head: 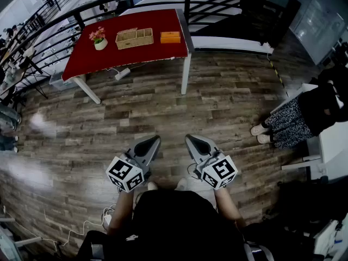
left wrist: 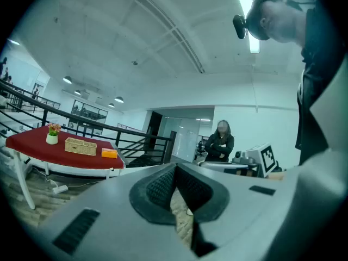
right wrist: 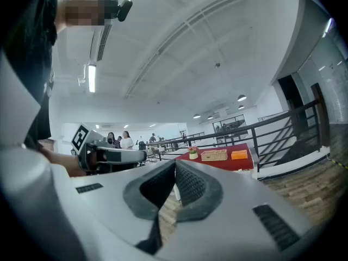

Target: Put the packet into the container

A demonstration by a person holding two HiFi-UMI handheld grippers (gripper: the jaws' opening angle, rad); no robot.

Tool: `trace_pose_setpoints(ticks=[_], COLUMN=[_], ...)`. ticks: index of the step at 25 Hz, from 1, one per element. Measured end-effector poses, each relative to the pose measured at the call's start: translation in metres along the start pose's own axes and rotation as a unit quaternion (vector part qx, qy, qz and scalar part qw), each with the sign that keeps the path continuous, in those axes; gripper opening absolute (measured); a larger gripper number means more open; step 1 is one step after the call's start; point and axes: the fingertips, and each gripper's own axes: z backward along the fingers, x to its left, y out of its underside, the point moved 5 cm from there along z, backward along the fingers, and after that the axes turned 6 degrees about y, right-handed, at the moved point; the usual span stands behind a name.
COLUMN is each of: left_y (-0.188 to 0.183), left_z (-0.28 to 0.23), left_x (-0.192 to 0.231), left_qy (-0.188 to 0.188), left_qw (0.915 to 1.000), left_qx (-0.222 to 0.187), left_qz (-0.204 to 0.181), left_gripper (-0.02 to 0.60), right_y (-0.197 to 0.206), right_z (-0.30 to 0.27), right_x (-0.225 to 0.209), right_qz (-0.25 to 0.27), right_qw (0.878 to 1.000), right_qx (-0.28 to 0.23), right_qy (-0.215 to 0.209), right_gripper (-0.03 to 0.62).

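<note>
The packet [head: 170, 37] is orange and lies flat on the red surface [head: 87, 61], far across the room. It sits just beside the container [head: 134, 38], on its right side, not in it. The container is a woven box with no lid. It is too far off to tell if anything is inside. A little flower pot [head: 99, 38] stands on the other side of the container.

The person stands well away from all this, on the wood floor [head: 163, 102]. The 2 grippers are held low, close to the body and side by side. The left gripper [head: 156, 140] and the right gripper [head: 189, 139] both point toward the surface. The left fingers [left wrist: 161, 186] are closed at the tips with nothing between them. The right fingers [right wrist: 187, 185] are closed too and hold nothing.

So I think the job has not begun. Nothing is done yet. What is left is to walk up to the surface, pick up the packet and drop it into the container
</note>
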Motion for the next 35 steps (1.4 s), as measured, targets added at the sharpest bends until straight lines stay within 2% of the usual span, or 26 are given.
trace_pose_setpoints(ticks=[7, 11, 16, 21, 30, 35], left_y=[0.012, 0.01, 0.009, 0.001, -0.05, -0.058], left_z=[-0.016, -0.014, -0.02, -0.033, -0.044, -0.037], left_x=[-0.001, 0.019, 0.049, 0.097, 0.22, 0.277], left_qy=[-0.021, -0.04, -0.046, -0.034, -0.015, -0.01], left_qw=[0.9997, 0.9991, 0.9988, 0.9994, 0.9998, 0.9997], left_qx=[0.014, 0.012, 0.017, 0.01, -0.008, -0.013], left_qz=[0.004, 0.008, 0.006, 0.006, 0.006, 0.019], left_gripper=[0.009, 0.009, 0.009, 0.009, 0.009, 0.009], right_y=[0.013, 0.02, 0.023, 0.019, -0.018, -0.02], right_z=[-0.001, -0.02, -0.051, -0.099, -0.23, -0.287], right_x=[-0.03, -0.034, -0.041, -0.054, -0.068, -0.064], right_qz=[-0.015, -0.017, -0.02, -0.011, 0.007, 0.028], right_qw=[1.0, 0.999, 0.999, 0.999, 0.999, 0.999], right_qx=[0.017, 0.025, 0.027, 0.029, 0.02, 0.034], right_qy=[-0.015, -0.034, -0.039, -0.034, -0.033, -0.031], right_gripper=[0.02, 0.021, 0.02, 0.02, 0.02, 0.02])
